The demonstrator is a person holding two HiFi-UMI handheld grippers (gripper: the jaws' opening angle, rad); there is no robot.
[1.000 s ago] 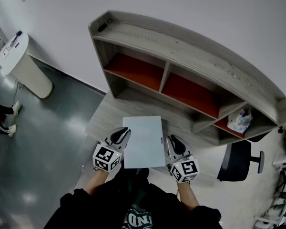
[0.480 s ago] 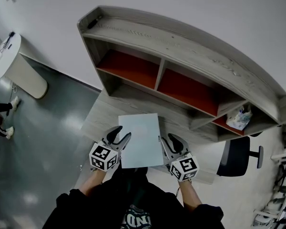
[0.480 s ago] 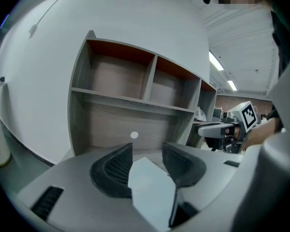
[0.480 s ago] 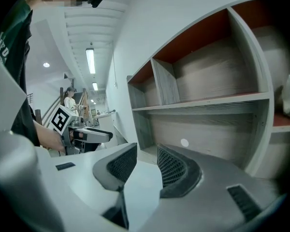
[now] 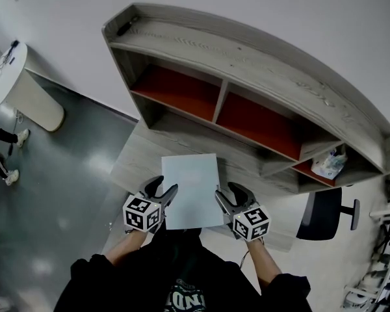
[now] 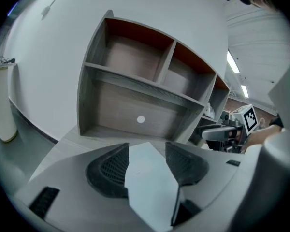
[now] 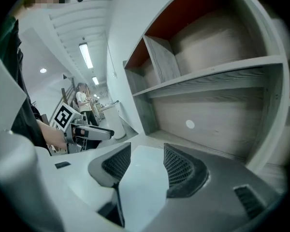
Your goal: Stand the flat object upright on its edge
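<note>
A pale, thin flat board [image 5: 192, 188] lies flat on the grey wooden desk [image 5: 135, 162] in front of the shelf unit. My left gripper [image 5: 161, 190] sits at the board's near left edge and my right gripper [image 5: 226, 197] at its near right edge. Both sets of jaws are opening. In the left gripper view the board's corner [image 6: 150, 187] shows between the spread pads of the left gripper [image 6: 146, 161], and they do not press on it. In the right gripper view the board [image 7: 142, 187] likewise lies between the parted pads of the right gripper [image 7: 147, 161].
A grey shelf unit [image 5: 247, 77] with red back panels stands at the desk's far side. A white patterned bag [image 5: 328, 163] sits in its lower right compartment. A black office chair [image 5: 325, 216] is at the right and a white round pedestal [image 5: 23, 90] at the far left.
Both grippers' jaws have gone from shut on the board's edges to spread apart. The board stays flat on the desk. The head view has shifted a little.
</note>
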